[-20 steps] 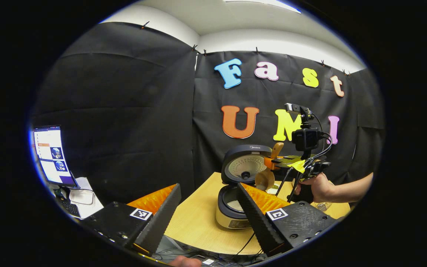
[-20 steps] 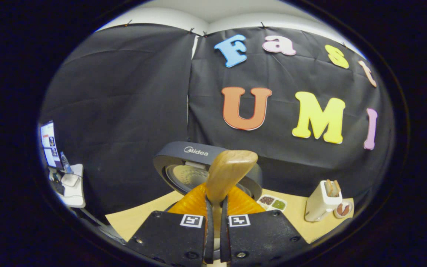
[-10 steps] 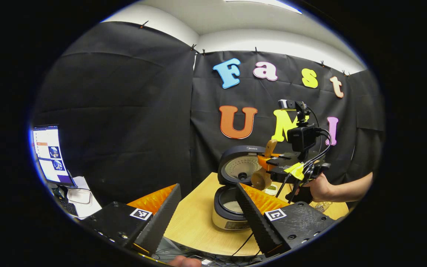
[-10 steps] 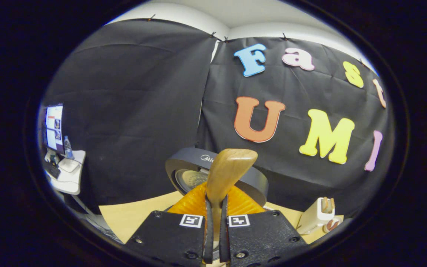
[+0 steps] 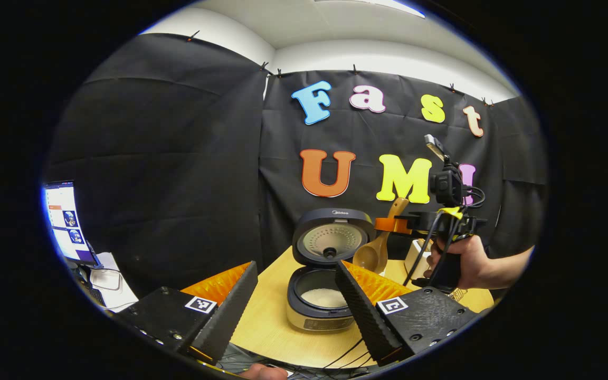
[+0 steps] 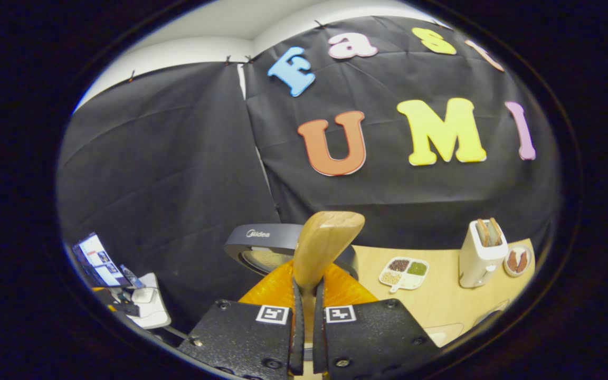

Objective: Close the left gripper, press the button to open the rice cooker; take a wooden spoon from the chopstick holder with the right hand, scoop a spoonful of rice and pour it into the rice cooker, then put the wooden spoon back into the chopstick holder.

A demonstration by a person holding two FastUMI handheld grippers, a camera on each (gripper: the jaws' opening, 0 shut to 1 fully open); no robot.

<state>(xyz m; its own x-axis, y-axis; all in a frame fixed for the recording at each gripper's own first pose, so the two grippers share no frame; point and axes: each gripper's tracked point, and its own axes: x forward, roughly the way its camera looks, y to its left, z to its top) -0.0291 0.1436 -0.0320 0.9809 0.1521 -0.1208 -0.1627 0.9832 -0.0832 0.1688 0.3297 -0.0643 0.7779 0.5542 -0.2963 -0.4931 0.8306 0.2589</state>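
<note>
Clamping the wooden spoon [image 5: 377,248] beside the open rice cooker [image 5: 321,287], the right tongs [image 6: 304,316] must next return it to the chopstick holder, while the left tongs [image 5: 296,295] sit apart.

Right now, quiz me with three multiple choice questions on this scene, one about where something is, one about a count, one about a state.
1. Where is the wooden spoon?
A. lying on the table
B. clamped in the right gripper
C. standing inside the cooker pot

2. How many slices stick up from the white toaster?
A. none
B. two
C. five

3. What state is the rice cooker in?
A. lid raised
B. lid shut
C. tipped on its side

Answers: 1 B, its handle sits between the shut jaws, bowl hanging down. 2 B, two brown tops show above the slots. 3 A, the lid stands upright and white rice shows inside.
</note>
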